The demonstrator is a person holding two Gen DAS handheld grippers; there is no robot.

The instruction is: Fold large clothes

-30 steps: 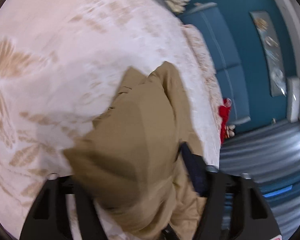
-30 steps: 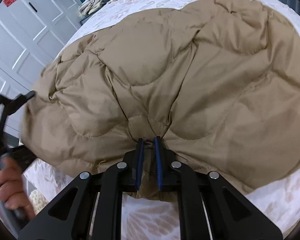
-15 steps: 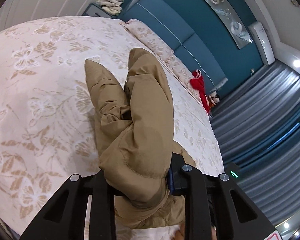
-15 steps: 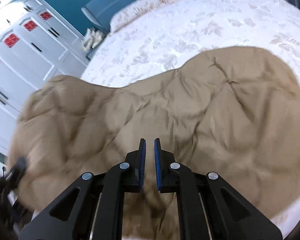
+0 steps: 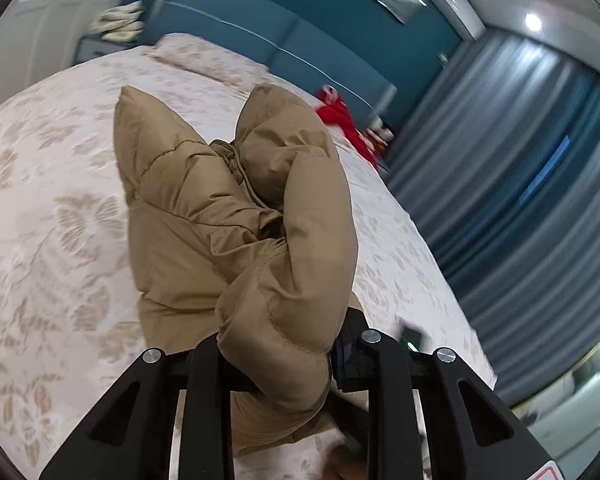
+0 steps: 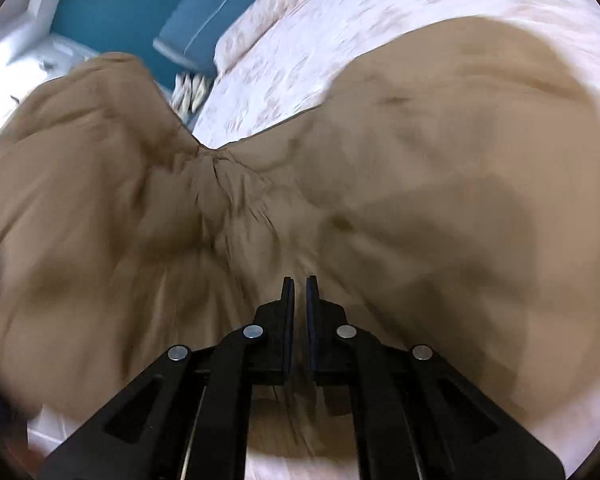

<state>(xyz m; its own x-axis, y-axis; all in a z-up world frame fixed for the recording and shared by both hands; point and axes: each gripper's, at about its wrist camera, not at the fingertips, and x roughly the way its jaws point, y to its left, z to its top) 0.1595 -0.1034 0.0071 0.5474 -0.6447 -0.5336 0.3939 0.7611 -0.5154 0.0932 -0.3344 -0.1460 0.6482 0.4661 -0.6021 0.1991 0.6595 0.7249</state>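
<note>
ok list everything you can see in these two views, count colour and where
puffy jacket: 1, tan, bunched on the bed, one fold gripped at the near edge
bedspread: 1, cream with beige floral print, covering the bed
pillow: 1, same floral print, at the head of the bed
headboard: 1, blue, padded, behind the pillow
red item: 1, red, at the far side of the bed by the curtains; too blurred to identify
curtains: blue-grey, along the right of the left wrist view
pale bundle: 1, off-white, beside the headboard
left gripper: 1, black, shut on the jacket fold; jaws just closed
right gripper: 1, black, shut over the jacket
</note>
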